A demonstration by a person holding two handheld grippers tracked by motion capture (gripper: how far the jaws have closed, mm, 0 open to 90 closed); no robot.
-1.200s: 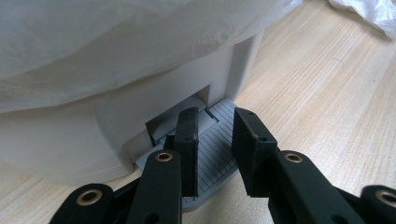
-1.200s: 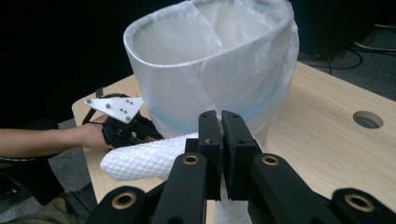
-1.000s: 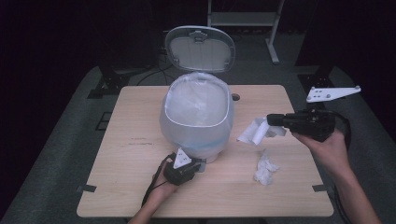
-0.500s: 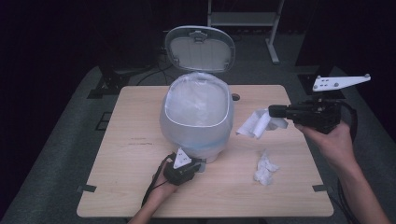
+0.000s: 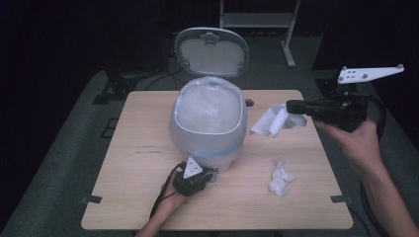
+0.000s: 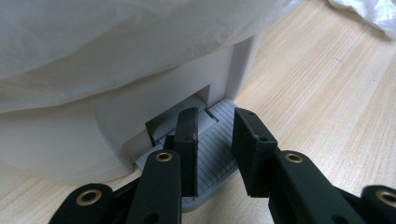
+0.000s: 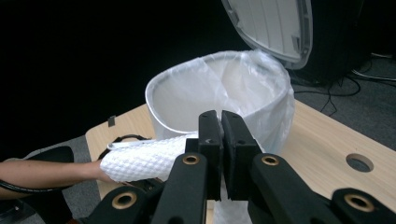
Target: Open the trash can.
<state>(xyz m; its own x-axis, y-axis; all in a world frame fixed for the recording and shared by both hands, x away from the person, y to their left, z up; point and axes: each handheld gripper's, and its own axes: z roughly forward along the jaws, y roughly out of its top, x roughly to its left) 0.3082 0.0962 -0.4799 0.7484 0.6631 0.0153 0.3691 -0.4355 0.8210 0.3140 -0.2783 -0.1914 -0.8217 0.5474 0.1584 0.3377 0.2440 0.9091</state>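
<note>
The right gripper [image 5: 292, 107] is clamped on a paper towel [image 5: 269, 121] held above the desk [image 5: 138, 197], beside the open lined bin [image 5: 208, 118]. The left gripper [image 6: 215, 140], jaws apart, presses the bin's pedal [image 6: 219, 154], partly hiding it. A crumpled tissue [image 5: 280, 177] lies apart.

A light wooden counter [image 5: 123, 163] stands on grey carpet. At its middle sits a white pedal bin [image 5: 207, 129], lined with a clear bag, its lid tipped up at the back. A crumpled white tissue [image 5: 280, 176] lies to the bin's right, near the front edge. A round hole [image 5: 248, 102] shows just behind the bin.
</note>
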